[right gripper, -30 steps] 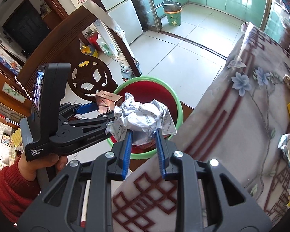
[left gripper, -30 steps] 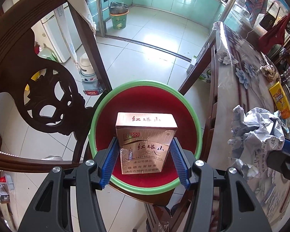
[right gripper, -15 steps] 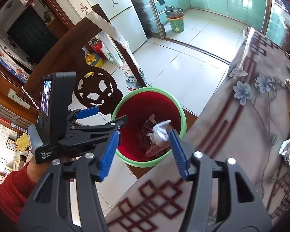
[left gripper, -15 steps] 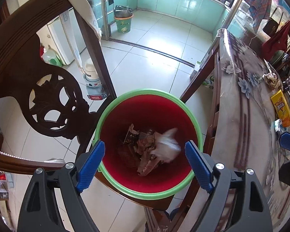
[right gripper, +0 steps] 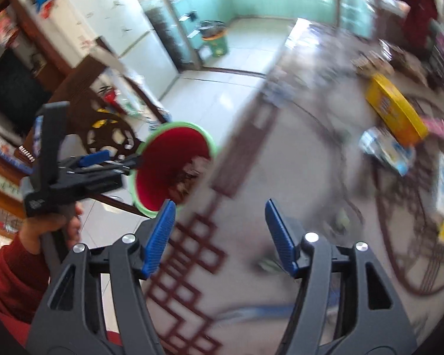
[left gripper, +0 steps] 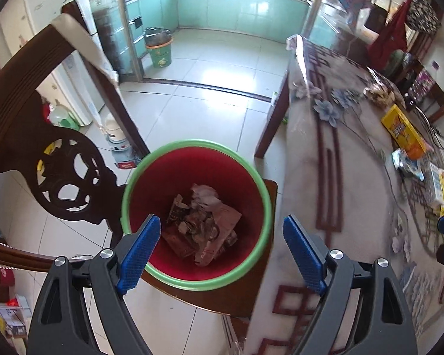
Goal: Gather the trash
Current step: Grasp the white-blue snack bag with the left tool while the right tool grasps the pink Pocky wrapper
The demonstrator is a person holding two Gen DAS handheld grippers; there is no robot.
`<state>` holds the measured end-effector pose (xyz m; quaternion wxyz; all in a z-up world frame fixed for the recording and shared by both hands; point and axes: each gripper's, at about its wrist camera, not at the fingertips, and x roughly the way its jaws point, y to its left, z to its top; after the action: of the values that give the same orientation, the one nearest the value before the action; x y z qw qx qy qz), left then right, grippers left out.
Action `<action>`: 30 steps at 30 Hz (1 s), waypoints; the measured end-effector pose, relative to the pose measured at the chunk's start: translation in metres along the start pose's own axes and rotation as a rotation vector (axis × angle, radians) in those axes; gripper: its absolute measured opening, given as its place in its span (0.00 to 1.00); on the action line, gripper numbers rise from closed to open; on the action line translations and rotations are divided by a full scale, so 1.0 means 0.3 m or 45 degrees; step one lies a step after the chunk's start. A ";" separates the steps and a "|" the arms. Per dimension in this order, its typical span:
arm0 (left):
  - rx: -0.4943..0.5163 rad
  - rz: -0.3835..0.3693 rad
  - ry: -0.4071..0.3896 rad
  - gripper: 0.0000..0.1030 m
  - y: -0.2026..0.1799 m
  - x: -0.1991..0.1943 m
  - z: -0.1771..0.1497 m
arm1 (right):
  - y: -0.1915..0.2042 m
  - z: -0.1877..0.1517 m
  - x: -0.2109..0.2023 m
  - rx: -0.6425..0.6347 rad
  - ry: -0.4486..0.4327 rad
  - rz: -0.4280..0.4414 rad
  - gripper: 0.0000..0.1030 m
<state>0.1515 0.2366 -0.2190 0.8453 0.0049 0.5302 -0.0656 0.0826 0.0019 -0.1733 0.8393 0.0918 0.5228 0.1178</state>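
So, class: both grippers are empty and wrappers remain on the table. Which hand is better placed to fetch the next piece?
Right. The right gripper hangs open over the table facing the blue-white wrapper; the left gripper is open above the bin.

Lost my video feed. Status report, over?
Left gripper open, empty, over red bin. Right gripper just opened, empty, over table. Trash in bin. Nothing blocking.
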 end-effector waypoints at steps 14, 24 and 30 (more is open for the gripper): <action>0.149 -0.154 0.027 0.79 -0.461 -0.016 -0.041 | -0.744 -0.001 -0.230 0.215 -0.095 -0.548 0.65; 0.226 -0.192 0.017 0.79 -0.829 -0.039 -0.044 | -0.983 0.284 0.005 -0.457 0.105 -0.754 0.65; 0.335 -0.193 0.021 0.79 -0.997 -0.015 -0.030 | -1.044 0.357 0.175 -0.704 0.225 -0.732 0.65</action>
<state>0.1067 -0.0587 -0.2005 0.8256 0.0763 0.5228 -0.1982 0.2330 -0.2852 -0.2583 0.7830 -0.2975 0.5459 0.0221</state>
